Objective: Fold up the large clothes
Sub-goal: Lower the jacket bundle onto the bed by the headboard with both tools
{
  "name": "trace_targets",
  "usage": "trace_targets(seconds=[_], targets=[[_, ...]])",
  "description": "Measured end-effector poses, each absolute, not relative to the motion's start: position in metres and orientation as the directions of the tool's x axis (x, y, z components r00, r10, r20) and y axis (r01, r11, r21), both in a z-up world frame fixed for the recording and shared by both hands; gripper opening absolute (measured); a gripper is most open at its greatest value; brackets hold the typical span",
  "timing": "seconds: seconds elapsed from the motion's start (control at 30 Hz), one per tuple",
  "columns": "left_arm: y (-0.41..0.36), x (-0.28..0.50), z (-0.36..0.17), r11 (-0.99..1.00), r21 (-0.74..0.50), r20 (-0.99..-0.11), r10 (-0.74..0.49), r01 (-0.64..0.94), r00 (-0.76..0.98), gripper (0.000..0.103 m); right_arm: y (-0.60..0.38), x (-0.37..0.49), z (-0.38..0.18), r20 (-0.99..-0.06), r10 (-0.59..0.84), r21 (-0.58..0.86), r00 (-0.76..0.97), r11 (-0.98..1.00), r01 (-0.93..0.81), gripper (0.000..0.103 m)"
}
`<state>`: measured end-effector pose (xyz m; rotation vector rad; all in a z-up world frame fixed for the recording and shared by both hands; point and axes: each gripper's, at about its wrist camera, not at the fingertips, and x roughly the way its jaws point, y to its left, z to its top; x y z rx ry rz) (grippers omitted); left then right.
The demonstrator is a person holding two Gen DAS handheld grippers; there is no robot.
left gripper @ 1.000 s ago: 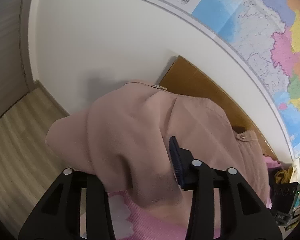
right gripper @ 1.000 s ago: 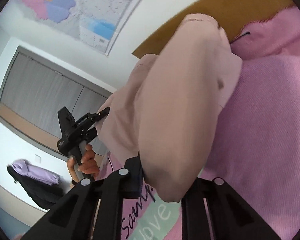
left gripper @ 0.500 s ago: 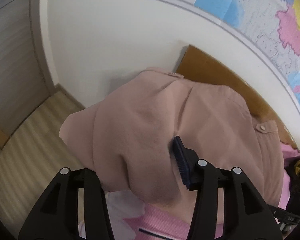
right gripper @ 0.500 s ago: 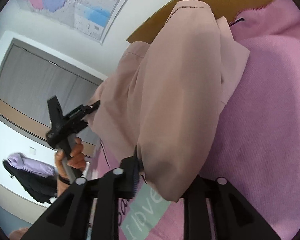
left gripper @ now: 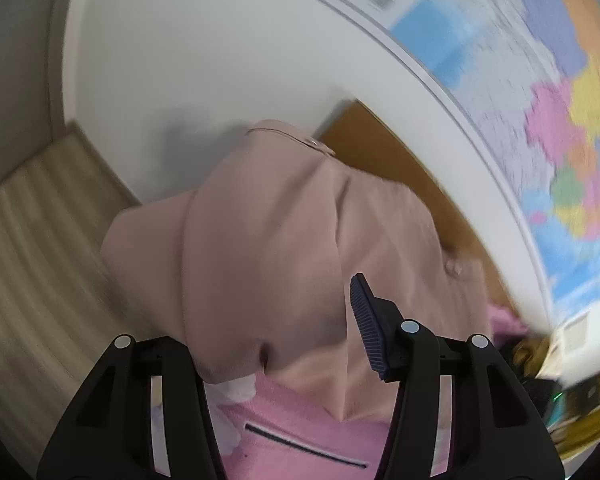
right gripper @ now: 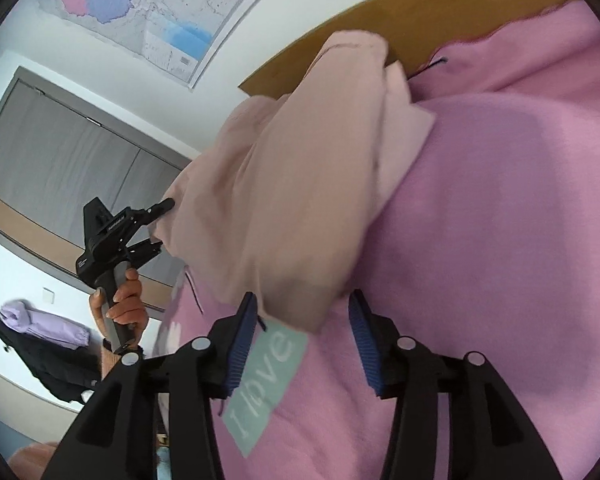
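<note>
A beige-pink shirt is bunched and folded over a pink blanket on the table. In the left wrist view the shirt's edge lies between my left gripper's wide-apart fingers; the left finger is hidden under cloth, the blue pad of the right finger stands clear. In the right wrist view the shirt ends just beyond my right gripper, whose jaws are wide apart with nothing between them. The left gripper shows there at the shirt's far edge, held by a hand.
A wooden table edge runs under the blanket by a white wall with a map. A mint "I love" patch is on the blanket. Dark clutter sits at the table's far end. Clothes hang on a rack.
My right gripper has opened and let the shirt go; the cloth now lies on the blanket ahead of it. The left gripper's view has swung slightly, the shirt still across its jaws.
</note>
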<state>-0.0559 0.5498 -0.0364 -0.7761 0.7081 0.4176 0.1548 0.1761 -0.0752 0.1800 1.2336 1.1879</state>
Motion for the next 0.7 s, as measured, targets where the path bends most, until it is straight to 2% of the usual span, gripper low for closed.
trace_targets(seconds=[0.07,0.13,0.23,0.37,0.43,0.57,0.7], targets=[[0.532,-0.051,-0.032,0.709,-0.415,-0.718,0.129,-0.570,0.684,0.052,0.169,0.157,-0.070,-0.634,0.765,0.654,-0.113,0.453,-0.606,0.049],[0.524,-0.043,-0.031,0.731,-0.367,-0.730,0.158,-0.576,0.665,0.065,0.166,0.158,-0.061,-0.641,0.763,0.628,-0.079,0.462,-0.627,0.049],[0.522,-0.031,-0.034,0.732,-0.280,-0.759,0.227,-0.621,0.610,0.072,0.171,0.157,-0.040,-0.646,0.763,0.556,0.000,0.470,-0.686,0.049],[0.527,-0.013,-0.042,0.730,-0.142,-0.806,0.307,-0.668,0.506,0.078,0.194,0.150,-0.018,-0.630,0.775,0.480,0.052,0.441,-0.758,0.049],[0.539,-0.013,-0.051,0.728,-0.197,-0.831,0.231,-0.656,0.506,0.082,0.210,0.147,-0.014,-0.630,0.775,0.448,0.057,0.422,-0.788,0.049],[0.564,-0.026,-0.062,0.698,-0.366,-0.833,0.049,-0.615,0.552,0.081,0.244,0.143,-0.015,-0.661,0.745,0.356,0.091,0.418,-0.836,0.049],[0.574,-0.037,-0.071,0.698,-0.396,-0.847,-0.028,-0.596,0.530,0.081,0.263,0.151,-0.032,-0.705,0.703,0.332,0.097,0.448,-0.830,0.049]])
